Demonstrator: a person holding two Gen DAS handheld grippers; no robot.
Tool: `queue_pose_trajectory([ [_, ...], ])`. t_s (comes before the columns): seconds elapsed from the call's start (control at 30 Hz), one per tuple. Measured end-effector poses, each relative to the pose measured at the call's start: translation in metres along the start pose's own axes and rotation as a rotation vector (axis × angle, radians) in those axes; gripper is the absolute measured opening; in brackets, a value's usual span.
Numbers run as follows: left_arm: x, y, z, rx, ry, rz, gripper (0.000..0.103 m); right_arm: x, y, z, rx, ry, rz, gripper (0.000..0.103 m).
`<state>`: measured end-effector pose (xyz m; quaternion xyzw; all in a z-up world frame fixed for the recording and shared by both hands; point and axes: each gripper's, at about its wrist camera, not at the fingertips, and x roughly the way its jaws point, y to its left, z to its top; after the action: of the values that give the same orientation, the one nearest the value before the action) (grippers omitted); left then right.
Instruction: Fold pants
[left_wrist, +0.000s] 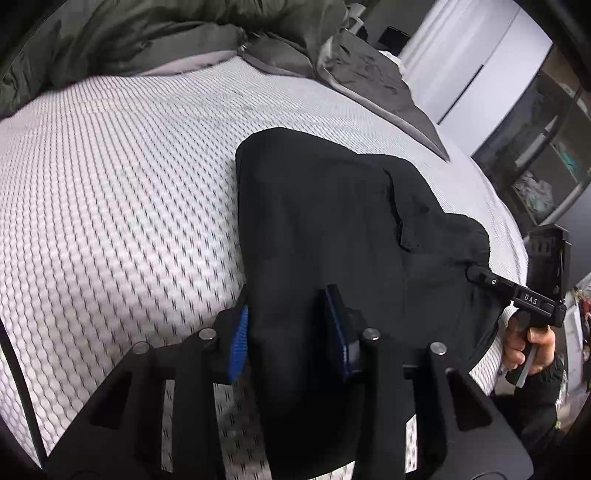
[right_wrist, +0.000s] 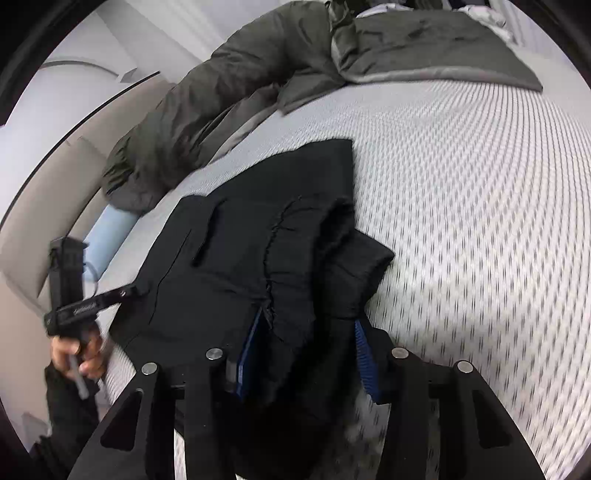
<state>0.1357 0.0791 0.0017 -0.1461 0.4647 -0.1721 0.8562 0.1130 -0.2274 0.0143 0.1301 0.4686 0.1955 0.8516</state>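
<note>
The black pants (left_wrist: 325, 221) lie partly folded on a white textured mattress (left_wrist: 122, 192). My left gripper (left_wrist: 291, 328) is shut on one near edge of the pants, cloth bunched between its blue pads. My right gripper (right_wrist: 306, 350) is shut on the other near edge of the pants (right_wrist: 266, 236), by the gathered waistband. Each gripper shows in the other's view: the right one (left_wrist: 476, 275) at the pants' right edge, the left one (right_wrist: 138, 291) at their left edge. The pants hang from both grippers.
A dark green duvet (left_wrist: 147, 33) is heaped at the head of the mattress, with a grey pillow (left_wrist: 373, 81) beside it. A light blue roll (right_wrist: 110, 232) lies by the beige bed frame (right_wrist: 44, 206). A white wardrobe (left_wrist: 472, 59) and shelves (left_wrist: 546, 155) stand beyond.
</note>
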Motion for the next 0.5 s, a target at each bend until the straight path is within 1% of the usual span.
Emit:
queue_pose_trajectory([
  [0.1, 0.004, -0.001, 0.006, -0.008, -0.014, 0.043, 0.034, 0.006, -0.003, 0.009, 0.013, -0.024, -0.042, 0.045],
  [0.17, 0.0, -0.001, 0.004, -0.008, -0.015, 0.053, 0.034, 0.006, -0.001, 0.011, 0.012, -0.03, -0.069, 0.047],
  [0.23, 0.002, -0.001, 0.007, 0.007, -0.02, 0.071, 0.035, 0.001, -0.002, 0.013, 0.018, -0.026, -0.074, 0.053],
  [0.3, -0.002, 0.0, 0.002, 0.025, -0.022, 0.094, 0.037, -0.005, -0.006, 0.01, 0.018, -0.02, -0.07, 0.056],
  [0.37, -0.008, 0.002, -0.004, 0.037, -0.026, 0.109, 0.039, -0.01, -0.01, 0.004, -0.012, -0.003, -0.092, 0.057],
  [0.43, -0.014, 0.007, -0.008, 0.032, -0.032, 0.121, 0.04, -0.016, -0.012, -0.002, -0.017, 0.003, -0.097, 0.06],
  [0.5, -0.019, 0.01, -0.009, 0.029, -0.039, 0.132, 0.04, -0.026, -0.016, -0.006, -0.004, -0.009, -0.106, 0.061],
])
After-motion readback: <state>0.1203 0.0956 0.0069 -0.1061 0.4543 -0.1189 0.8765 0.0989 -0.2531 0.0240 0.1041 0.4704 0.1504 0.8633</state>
